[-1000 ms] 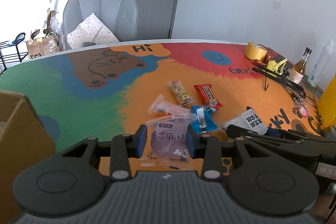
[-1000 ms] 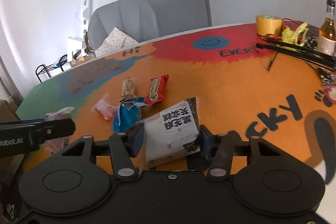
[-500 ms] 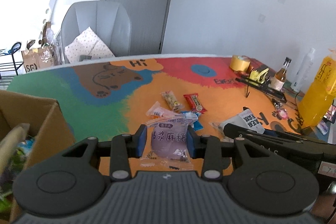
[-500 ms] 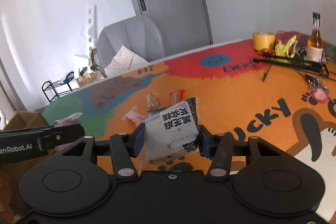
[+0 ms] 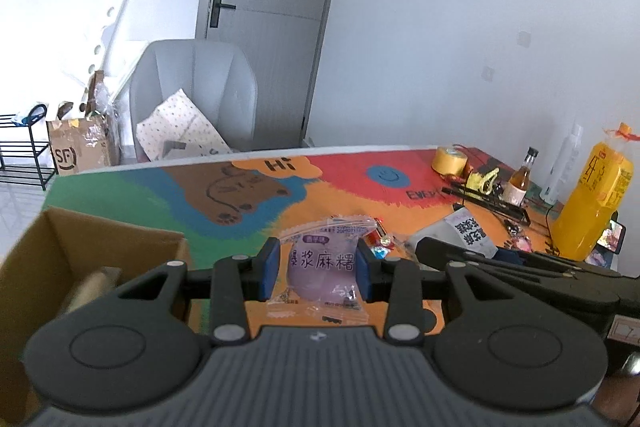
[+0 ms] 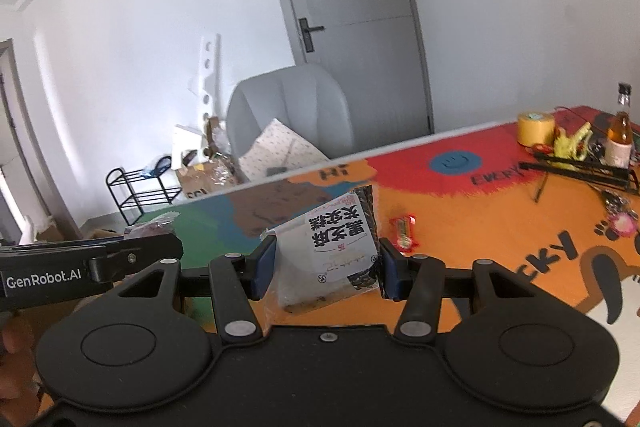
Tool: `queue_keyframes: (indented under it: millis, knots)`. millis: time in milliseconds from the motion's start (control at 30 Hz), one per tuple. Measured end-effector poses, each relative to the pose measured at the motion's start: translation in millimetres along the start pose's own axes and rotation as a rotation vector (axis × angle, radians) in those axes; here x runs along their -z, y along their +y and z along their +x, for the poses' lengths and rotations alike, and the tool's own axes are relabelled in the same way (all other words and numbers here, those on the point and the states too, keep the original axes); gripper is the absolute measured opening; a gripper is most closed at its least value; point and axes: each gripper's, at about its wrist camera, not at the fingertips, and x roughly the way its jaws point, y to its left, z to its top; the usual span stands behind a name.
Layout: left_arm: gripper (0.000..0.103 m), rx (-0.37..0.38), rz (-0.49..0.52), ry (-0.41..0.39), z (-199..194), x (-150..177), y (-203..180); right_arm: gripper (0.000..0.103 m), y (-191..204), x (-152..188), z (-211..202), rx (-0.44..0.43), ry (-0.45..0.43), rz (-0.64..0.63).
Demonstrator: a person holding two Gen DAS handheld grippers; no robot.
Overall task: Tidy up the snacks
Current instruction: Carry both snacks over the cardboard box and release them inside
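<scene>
While each gripper is clenched on a packet, the cardboard box [image 5: 72, 267] at lower left lies nearer the left gripper [image 5: 317, 269], holding the purple mochi packet [image 5: 320, 267], than the right gripper [image 6: 326, 269], holding the white sesame-snack packet [image 6: 332, 247].

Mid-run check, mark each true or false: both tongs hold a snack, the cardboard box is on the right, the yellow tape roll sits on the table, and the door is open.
1. Both tongs hold a snack. True: the left tongs clamp the purple mochi packet, and the right tongs clamp the white sesame packet.
2. The cardboard box is on the right. False: the cardboard box is at the left.
3. The yellow tape roll sits on the table. True.
4. The door is open. False: the grey door is closed.
</scene>
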Motion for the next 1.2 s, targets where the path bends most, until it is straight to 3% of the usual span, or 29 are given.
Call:
queue_keyframes:
  millis: [767, 1200]
  knots:
    - [0.038, -0.037, -0.063, -0.041, -48.7, -8.8, 90.3, 0.050, 86.2, -6.7, 8.9, -0.124, -0.006, -0.073]
    - [0.038, -0.096, -0.127, 0.008, -55.9, 7.0, 147.4, 0.050, 136.4, 2.8, 23.1, -0.203, 0.040, -0.114]
